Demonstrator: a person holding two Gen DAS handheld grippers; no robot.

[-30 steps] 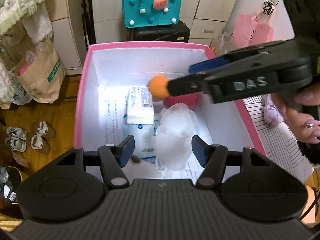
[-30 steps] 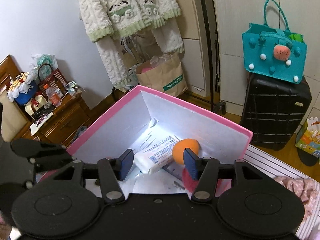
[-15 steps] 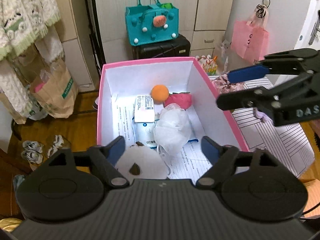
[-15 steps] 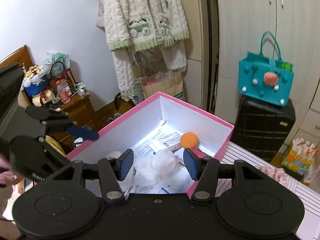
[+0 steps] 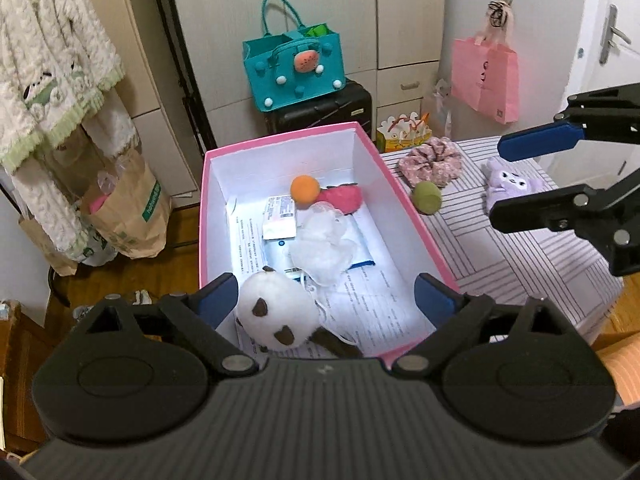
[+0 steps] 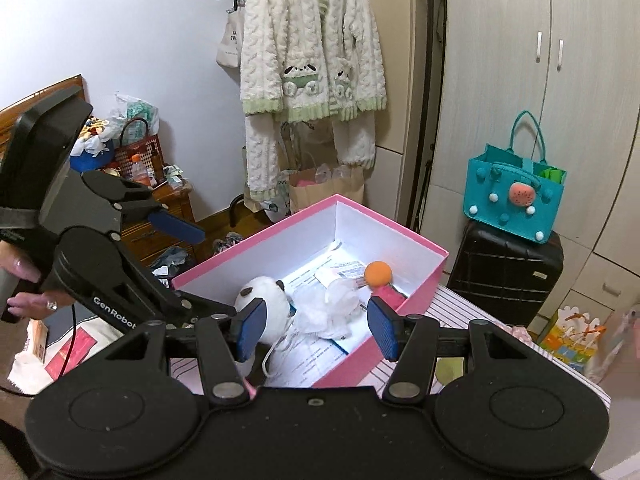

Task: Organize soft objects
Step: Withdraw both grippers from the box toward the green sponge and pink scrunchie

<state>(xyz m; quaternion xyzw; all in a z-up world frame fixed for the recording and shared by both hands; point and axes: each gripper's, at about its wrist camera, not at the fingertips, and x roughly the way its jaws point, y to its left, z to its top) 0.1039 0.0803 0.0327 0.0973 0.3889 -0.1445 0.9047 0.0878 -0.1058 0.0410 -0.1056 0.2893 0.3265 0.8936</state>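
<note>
1. A striped table cover (image 5: 500, 256) is lying under everything, with the pink box (image 5: 404, 196) sitting on its left part as the left wrist camera sees it.
2. The pink box is standing open, lined with printed papers (image 5: 360, 300) and holding several soft things.
3. The left gripper (image 5: 326, 300) is hovering above the box's near end, its jaws opening wide with nothing pressed between the pads; the white plush (image 5: 276, 316) is lying below them on the box floor.
4. The right gripper (image 6: 314, 330) is hanging over the box's right side with its jaws about half apart and gripping nothing.
5. A white mesh pouf (image 5: 324, 244) is resting in the middle of the box, just beyond the white plush.
6. A pink scrunchie (image 5: 430, 158) is lying on the cover outside the box, near its far right corner.
7. A purple plush (image 5: 508, 184) is sitting on the cover, right of the scrunchie.
8. A red soft item (image 5: 344, 198) is lying at the far end of the box.
9. An orange ball (image 5: 305, 189) is touching the red soft item's left side.
10. A green ball (image 5: 427, 197) is lying on the cover just outside the box wall.
</note>
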